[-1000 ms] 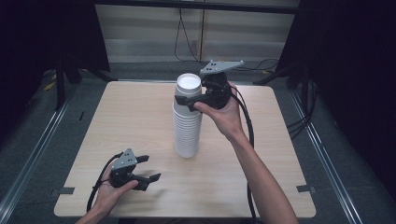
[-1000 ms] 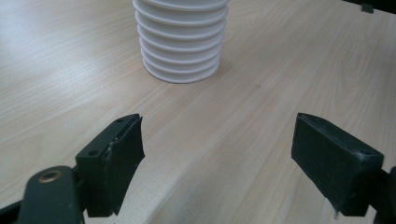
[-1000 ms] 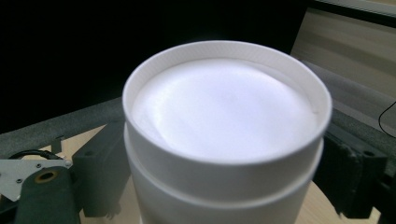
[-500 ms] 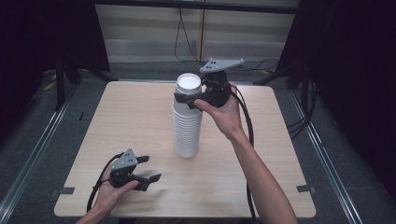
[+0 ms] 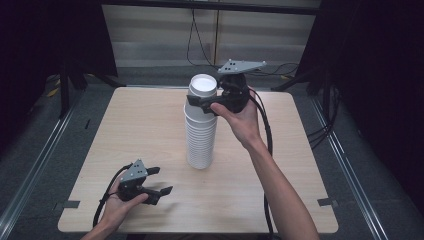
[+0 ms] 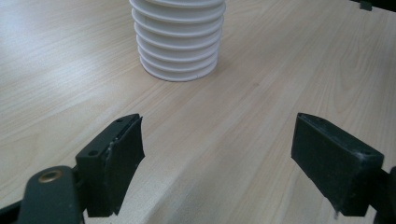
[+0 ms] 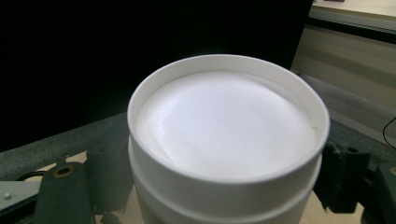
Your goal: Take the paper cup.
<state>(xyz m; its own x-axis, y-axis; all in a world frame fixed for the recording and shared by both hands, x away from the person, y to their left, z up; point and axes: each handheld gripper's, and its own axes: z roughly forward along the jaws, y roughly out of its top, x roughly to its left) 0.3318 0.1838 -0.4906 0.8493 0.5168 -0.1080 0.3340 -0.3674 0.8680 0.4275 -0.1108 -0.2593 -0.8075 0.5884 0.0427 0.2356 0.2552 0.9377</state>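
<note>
A tall stack of white paper cups (image 5: 200, 142) stands upside down on the middle of the wooden table (image 5: 140, 125); its lower rings (image 6: 177, 42) lie ahead of the left gripper. My right gripper (image 5: 202, 103) is at the top of the stack, one jaw on each side of the top cup (image 7: 224, 121), shut on it. The top cup (image 5: 203, 86) shows its closed white bottom. My left gripper (image 5: 161, 180) rests low near the table's front left, jaws open with nothing between them (image 6: 217, 149), pointing toward the stack's base.
Black cables trail from both grippers across the table. Grey floor with metal rails (image 5: 35, 165) runs along both sides of the table, and dark curtains stand behind it. Bare wood lies between the left gripper and the stack.
</note>
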